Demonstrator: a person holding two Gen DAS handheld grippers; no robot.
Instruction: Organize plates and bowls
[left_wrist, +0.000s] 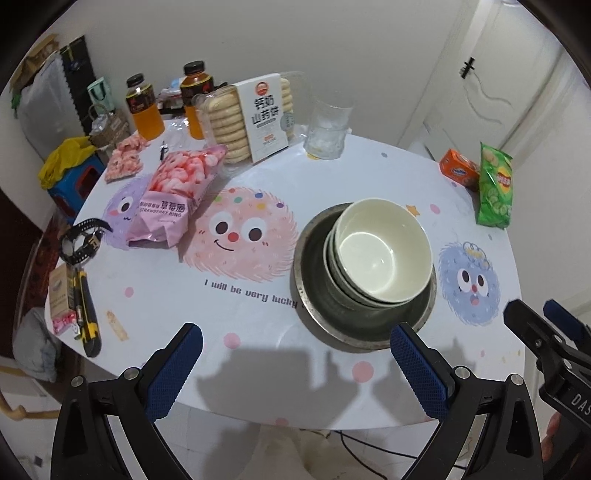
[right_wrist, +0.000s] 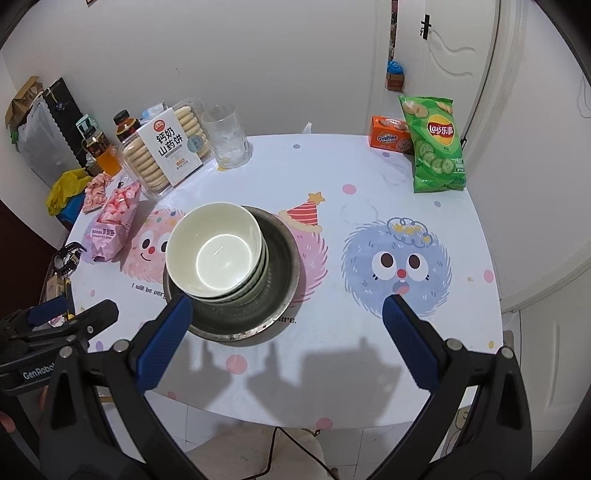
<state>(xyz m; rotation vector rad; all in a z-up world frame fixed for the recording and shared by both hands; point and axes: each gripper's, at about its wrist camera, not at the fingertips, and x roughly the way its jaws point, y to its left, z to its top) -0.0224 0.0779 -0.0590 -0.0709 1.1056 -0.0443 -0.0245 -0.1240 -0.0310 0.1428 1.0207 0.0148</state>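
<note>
Bowls (right_wrist: 216, 253) nested on metal plate (right_wrist: 280, 258), apparently stacked to save space; left gripper (left_wrist: 295, 363) and right gripper (right_wrist: 288, 332) both wide open, empty.

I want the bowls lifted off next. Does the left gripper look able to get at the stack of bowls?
Probably yes. The left gripper is open and empty, the stack of bowls sits just ahead in the metal plate, and nothing lies between them on the table.

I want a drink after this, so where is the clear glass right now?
The clear glass stands upright at the table's far edge, just right of the biscuit box in both views, well behind the stacked bowls.
</note>
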